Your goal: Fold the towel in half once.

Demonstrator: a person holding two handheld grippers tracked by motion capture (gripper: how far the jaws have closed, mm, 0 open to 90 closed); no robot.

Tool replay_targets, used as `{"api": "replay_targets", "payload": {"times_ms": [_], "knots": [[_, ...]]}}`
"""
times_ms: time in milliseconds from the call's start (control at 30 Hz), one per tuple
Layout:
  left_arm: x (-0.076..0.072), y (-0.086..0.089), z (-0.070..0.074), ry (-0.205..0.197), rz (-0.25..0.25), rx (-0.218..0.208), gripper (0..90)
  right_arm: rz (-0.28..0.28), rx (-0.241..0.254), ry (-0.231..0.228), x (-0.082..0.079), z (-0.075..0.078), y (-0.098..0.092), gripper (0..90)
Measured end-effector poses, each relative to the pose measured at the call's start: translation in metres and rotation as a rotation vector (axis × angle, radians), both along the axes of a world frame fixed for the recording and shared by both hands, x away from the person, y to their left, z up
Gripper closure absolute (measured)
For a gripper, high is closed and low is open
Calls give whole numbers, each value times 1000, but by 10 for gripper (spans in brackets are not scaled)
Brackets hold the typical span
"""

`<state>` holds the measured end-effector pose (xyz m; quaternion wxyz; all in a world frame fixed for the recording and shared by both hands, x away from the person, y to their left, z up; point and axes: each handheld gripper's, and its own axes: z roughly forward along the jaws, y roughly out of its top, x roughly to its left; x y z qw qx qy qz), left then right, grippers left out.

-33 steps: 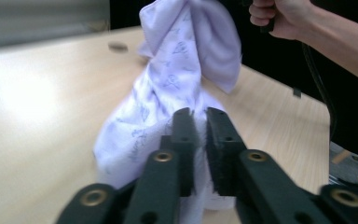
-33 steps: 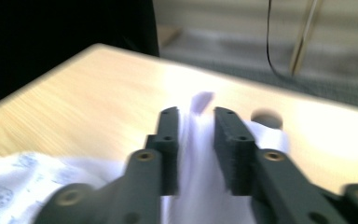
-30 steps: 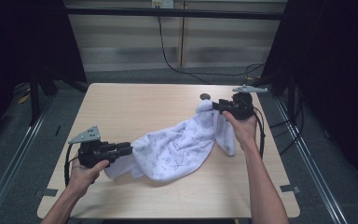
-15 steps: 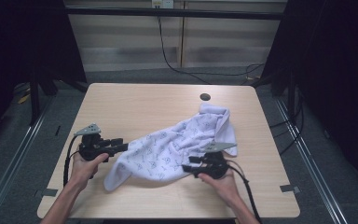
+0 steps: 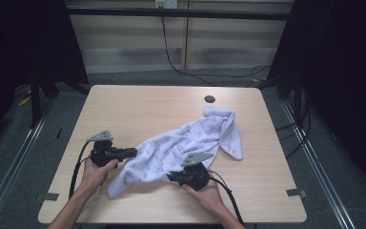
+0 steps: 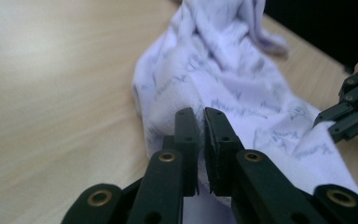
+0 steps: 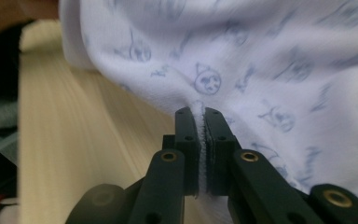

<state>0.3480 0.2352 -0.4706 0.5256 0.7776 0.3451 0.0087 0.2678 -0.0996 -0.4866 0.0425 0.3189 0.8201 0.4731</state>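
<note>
A white towel [image 5: 181, 145] with small blue prints lies crumpled across the wooden table [image 5: 138, 105], running from the front left to the back right. My left gripper [image 5: 132, 152] pinches its left edge; in the left gripper view the jaws are shut on a fold of the towel [image 6: 223, 93]. My right gripper [image 5: 170, 177] grips the towel's front edge near the table's middle front. Cloth is clamped between its jaws in the right gripper view, where the towel [image 7: 261, 60] spreads above them. The right gripper [image 6: 349, 109] appears at the right edge of the left gripper view.
A round dark hole [image 5: 209, 99] sits in the table near the back, just beyond the towel's far end. Black cables trail from both grippers toward the table's front edge. Dark curtains and metal rails surround the table.
My right gripper has come from the towel's far right corner to its front edge and shut on it there. The towel's far end now lies flat. The left gripper has barely moved.
</note>
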Motion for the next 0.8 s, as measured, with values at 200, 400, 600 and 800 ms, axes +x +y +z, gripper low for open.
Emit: {"api": "replay_targets", "payload": {"times_ms": [200,400,600,800], "knots": [[-13,11,24,-39,-37,-95,857,-69,123,-57,-7,52,-59,864],[-28,-16,40,-78,-91,-103,835,-149,145,-141,7,85,-88,829],[-5,-10,22,-40,46,-49,736,-225,104,-135,61,79,-77,811],[-8,1,13,-36,39,-16,536,-285,-5,-37,96,30,-68,745]]}}
